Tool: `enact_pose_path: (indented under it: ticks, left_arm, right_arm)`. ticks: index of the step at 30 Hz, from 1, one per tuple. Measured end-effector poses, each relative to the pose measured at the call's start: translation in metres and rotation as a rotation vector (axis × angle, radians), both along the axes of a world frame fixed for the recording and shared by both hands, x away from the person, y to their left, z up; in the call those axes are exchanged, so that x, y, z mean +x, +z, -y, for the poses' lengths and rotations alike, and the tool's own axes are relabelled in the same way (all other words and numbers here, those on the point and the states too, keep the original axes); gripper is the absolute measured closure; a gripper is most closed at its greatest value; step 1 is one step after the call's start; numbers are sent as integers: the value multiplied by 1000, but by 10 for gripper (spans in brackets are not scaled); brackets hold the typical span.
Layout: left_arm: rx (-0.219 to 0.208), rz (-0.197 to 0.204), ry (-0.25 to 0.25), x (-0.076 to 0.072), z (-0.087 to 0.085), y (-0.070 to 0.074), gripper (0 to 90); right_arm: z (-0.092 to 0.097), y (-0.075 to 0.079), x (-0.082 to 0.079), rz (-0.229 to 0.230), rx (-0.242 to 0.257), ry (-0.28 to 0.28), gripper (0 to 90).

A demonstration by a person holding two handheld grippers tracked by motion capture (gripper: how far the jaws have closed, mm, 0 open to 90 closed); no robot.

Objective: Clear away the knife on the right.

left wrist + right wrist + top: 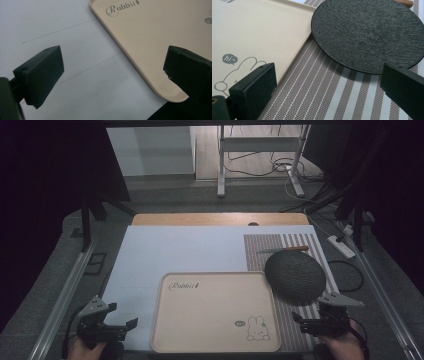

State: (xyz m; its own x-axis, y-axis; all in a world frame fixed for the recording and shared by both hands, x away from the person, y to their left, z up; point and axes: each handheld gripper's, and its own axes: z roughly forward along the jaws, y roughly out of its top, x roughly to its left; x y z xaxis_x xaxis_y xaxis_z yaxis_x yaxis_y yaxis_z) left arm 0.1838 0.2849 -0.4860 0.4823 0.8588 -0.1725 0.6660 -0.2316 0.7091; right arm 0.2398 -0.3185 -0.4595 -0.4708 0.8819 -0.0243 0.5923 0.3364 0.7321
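A beige tray [210, 315] printed "Rabbit" with a rabbit drawing lies at the front middle of the table, its rim [130, 58] and its edge [294, 53] showing in the gripper views. A dark round plate [295, 276] [367, 32] rests on a striped placemat [280, 245] [317, 95] right of the tray. Behind the plate lies a knife with a wooden handle [282, 250]. My left gripper [112, 327] [112, 72] stands open over the white sheet, left of the tray. To the right of the tray, my right gripper [320, 322] [327, 87] stands open over the placemat, just short of the plate. Neither holds anything.
A white sheet [165, 255] [75, 50] covers most of the wooden table [220, 219]. Metal rails run along both sides. Beyond the table stand a desk frame [260, 155], cables and a power strip [341, 245] on the floor.
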Motion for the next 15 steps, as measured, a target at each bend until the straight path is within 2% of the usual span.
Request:
enact_pose_path:
  ticks: [8, 10, 12, 15]
  left_arm:
    - [6, 7, 0, -1, 1, 0, 32]
    - [-11, 19, 2, -3, -1, 0, 31]
    - [-48, 24, 8, -4, -5, 0, 31]
    - [-58, 25, 10, -4, -6, 0, 31]
  right_arm:
    - [-3, -1, 1, -6, -22, 33, 6]
    - [-3, -1, 1, -15, -20, 34, 6]
    - [-3, -1, 2, -19, -12, 35, 6]
    - [-3, -1, 2, -23, -15, 36, 6]
